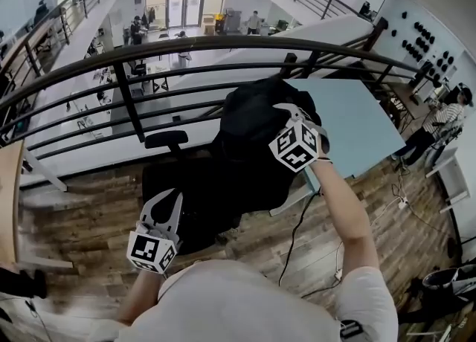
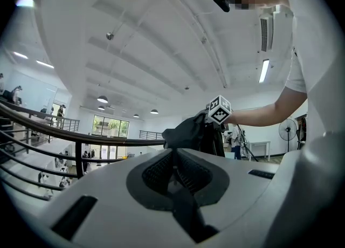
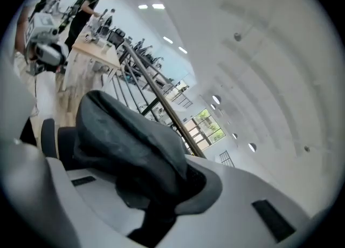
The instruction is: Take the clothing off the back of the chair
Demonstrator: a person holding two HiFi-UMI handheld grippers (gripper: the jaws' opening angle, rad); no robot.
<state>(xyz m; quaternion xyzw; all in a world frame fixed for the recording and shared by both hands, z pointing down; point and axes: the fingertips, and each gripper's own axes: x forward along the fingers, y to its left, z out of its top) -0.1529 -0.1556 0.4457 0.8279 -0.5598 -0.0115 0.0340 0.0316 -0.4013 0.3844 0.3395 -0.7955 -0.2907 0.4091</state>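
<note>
Clothing (image 1: pixel 249 121), dark, soft and probably light, hangs limp with its bunched top fold pinched in the right claw (image 3: pixel 164 187); the near left claw (image 2: pixel 175 174) is closed and empty

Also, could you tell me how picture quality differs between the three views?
Head view: the wide lens bows the railing into an arc. Left gripper view: dark rounded corners, one bright ceiling lamp. Right gripper view: the clothing near the lens looks soft.
</note>
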